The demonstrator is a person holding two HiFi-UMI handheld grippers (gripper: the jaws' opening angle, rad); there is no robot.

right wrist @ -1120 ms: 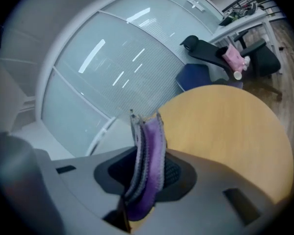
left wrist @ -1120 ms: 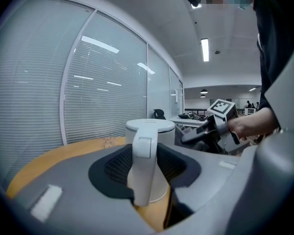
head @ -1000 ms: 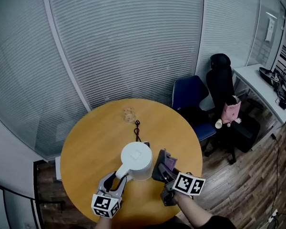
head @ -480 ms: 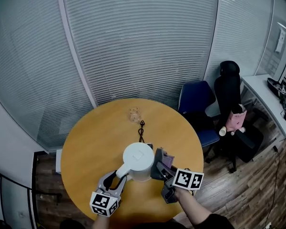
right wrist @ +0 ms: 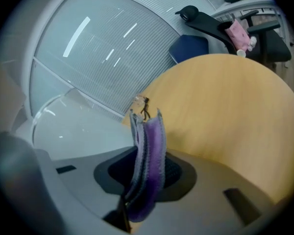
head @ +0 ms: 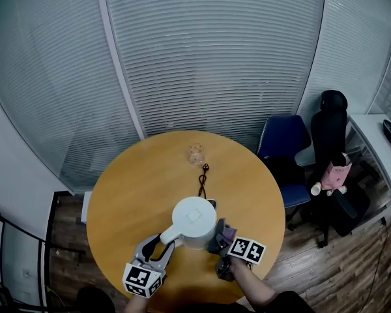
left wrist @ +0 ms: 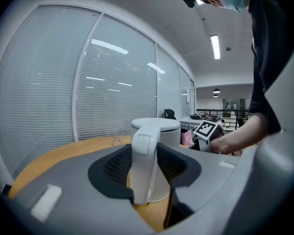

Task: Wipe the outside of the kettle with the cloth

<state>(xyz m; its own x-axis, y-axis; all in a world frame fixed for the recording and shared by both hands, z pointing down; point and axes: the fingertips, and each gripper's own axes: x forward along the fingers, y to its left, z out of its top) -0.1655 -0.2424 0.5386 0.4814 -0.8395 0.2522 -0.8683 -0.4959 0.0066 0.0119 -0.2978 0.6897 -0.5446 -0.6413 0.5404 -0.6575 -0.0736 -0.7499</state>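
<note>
A white kettle (head: 194, 220) stands on the round wooden table (head: 130, 188), near its front edge. My left gripper (head: 161, 241) is shut on the kettle's handle (left wrist: 143, 155), which fills the gap between both pads in the left gripper view. My right gripper (head: 220, 235) is low at the kettle's right side, shut on a folded purple cloth (right wrist: 149, 151). In the right gripper view the cloth sticks up between the jaws, right beside the white kettle wall (right wrist: 73, 129). The cloth (head: 227, 229) also peeks out next to the kettle in the head view.
A black power cord (head: 202, 182) trails from the kettle toward a small clear object (head: 196, 153) at the table's far edge. A blue chair (head: 283, 142), a black office chair (head: 332, 119) and a pink toy (head: 336, 173) stand to the right. Blinds line the back.
My right gripper has dropped down along the kettle's right side with the cloth. The left gripper keeps its hold on the handle. The head view has shifted left.
</note>
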